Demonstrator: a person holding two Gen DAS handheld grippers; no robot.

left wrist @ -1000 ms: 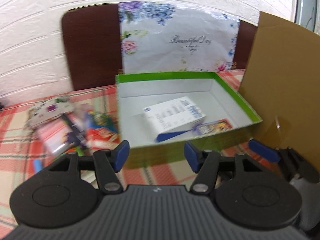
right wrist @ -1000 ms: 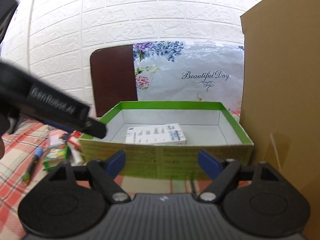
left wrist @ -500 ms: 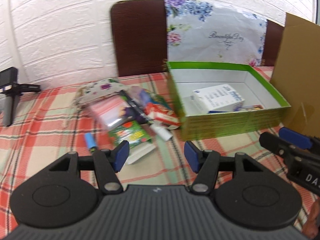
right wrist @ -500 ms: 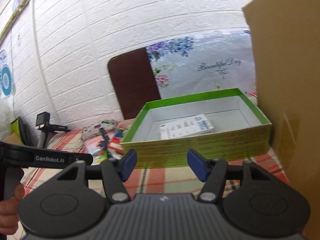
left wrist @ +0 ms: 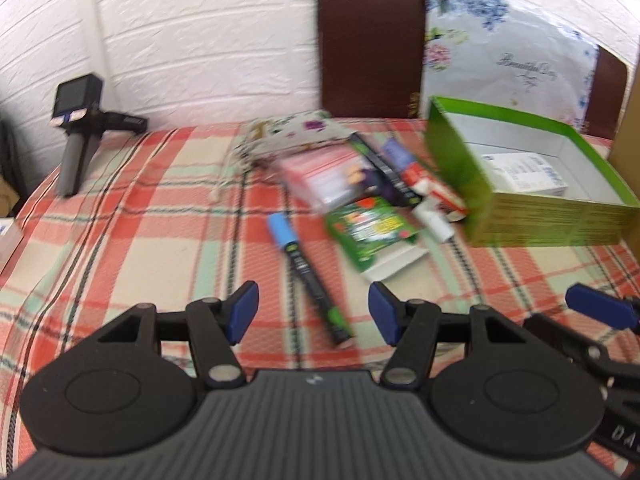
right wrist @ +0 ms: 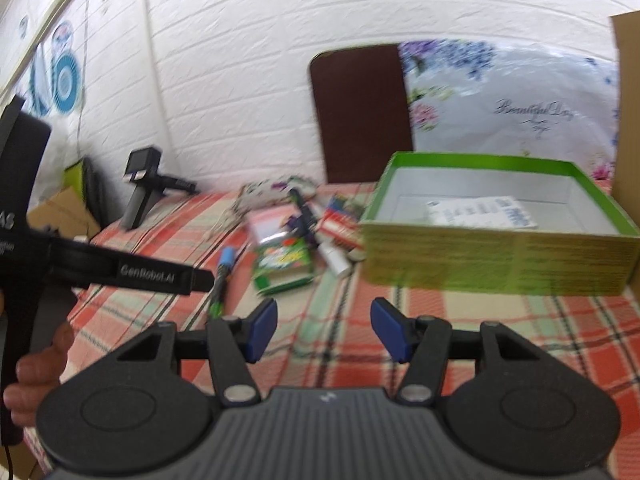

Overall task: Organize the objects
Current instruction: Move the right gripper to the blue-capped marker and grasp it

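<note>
Clutter lies on the plaid-covered counter [left wrist: 120, 220] ahead of both devices. The left hand-held gripper [left wrist: 313, 311] stands partly open with nothing between its blue pads; directly ahead of it, running out from between the pads, lies a marker [left wrist: 308, 276] with a blue cap. The right hand-held gripper [right wrist: 323, 330] is also empty; its jaws have just been closing and stand partly open over bare cloth. Beyond the marker sits a green packet [left wrist: 370, 232], then a pink packet [left wrist: 320, 176], a white tube [left wrist: 434, 220], a red-and-white carton [left wrist: 436, 188] and a floral pouch [left wrist: 292, 136], all overlapping in one heap. Ahead and to the right of each device stands the green box [right wrist: 500, 260], open-topped, holding a white printed carton [right wrist: 484, 210]. A brown cardboard panel [right wrist: 628, 100] rises at the far right edge, cut off. Behind the box, a floral sheet [right wrist: 512, 100] reads "Beautiful Day". The other device's arm, seen from the right wrist view, reads "GenRobot.AI". A black camera on a stand [left wrist: 80, 120] sits far left. Motion blur makes the packets' print illegible.
</note>
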